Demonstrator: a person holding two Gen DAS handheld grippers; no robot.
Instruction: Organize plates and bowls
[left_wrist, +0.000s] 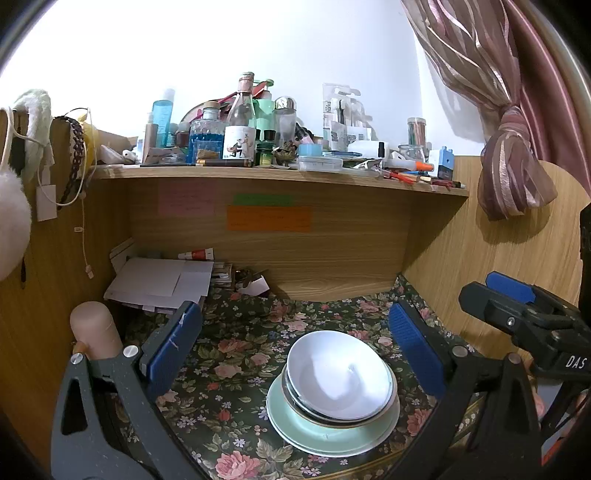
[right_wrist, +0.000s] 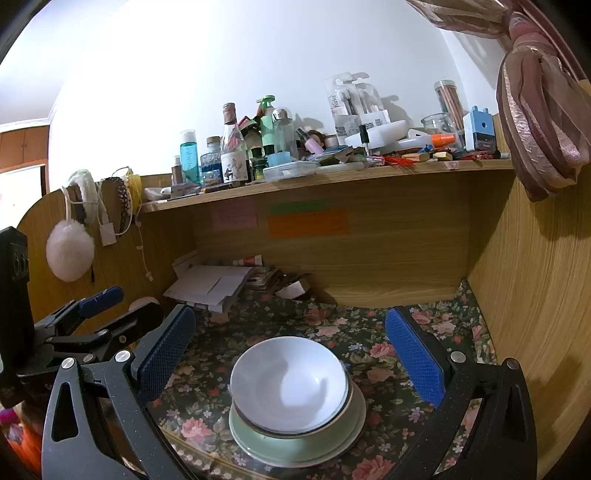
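White bowls (left_wrist: 341, 376) are nested in a stack on pale green plates (left_wrist: 328, 434), all on the floral desk cloth (left_wrist: 236, 354). The same stack shows in the right wrist view: bowls (right_wrist: 290, 380) on green plates (right_wrist: 295, 446). My left gripper (left_wrist: 293, 350) is open and empty, its blue pads either side of the stack and above it. My right gripper (right_wrist: 291, 354) is open and empty, also held above the stack. The right gripper shows at the right edge of the left wrist view (left_wrist: 517, 306). The left gripper shows at the left of the right wrist view (right_wrist: 92, 317).
A wooden shelf (left_wrist: 280, 173) crowded with bottles and jars hangs over the desk. Papers (left_wrist: 162, 282) lie at the back left. A pink cylinder (left_wrist: 96, 332) stands at the left. Wooden side panels (right_wrist: 535, 295) close in both sides. A tied curtain (left_wrist: 517, 162) hangs on the right.
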